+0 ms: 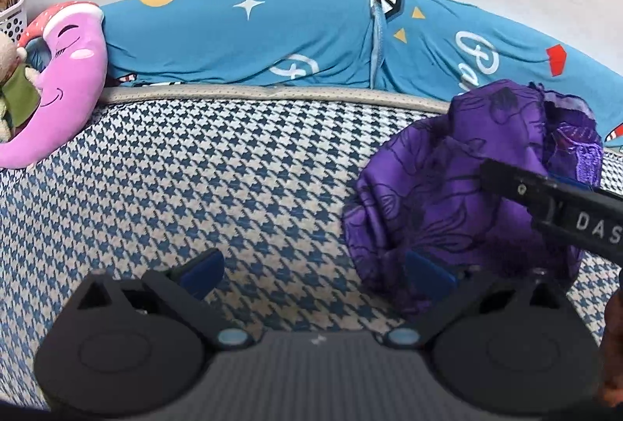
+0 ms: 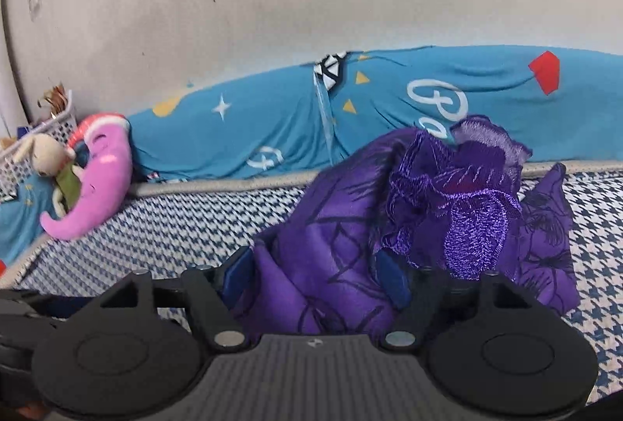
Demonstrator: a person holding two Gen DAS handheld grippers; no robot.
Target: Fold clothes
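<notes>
The purple garment (image 2: pixel 389 226) lies bunched on the bed (image 1: pixel 194 168) — the right gripper (image 2: pixel 315 277) straddles a fold, fingers spread, likely to grasp; the left gripper (image 1: pixel 311 273) hangs released beside it.

The garment (image 1: pixel 459 187) lies on the mattress (image 1: pixel 218 179), right of the moon pillow (image 1: pixel 66 78).

White basket (image 1: pixel 14 12): cut off at left edge. Purple garment (image 2: pixel 335 257): lower folds hidden behind right gripper (image 2: pixel 315 277) body.
</notes>
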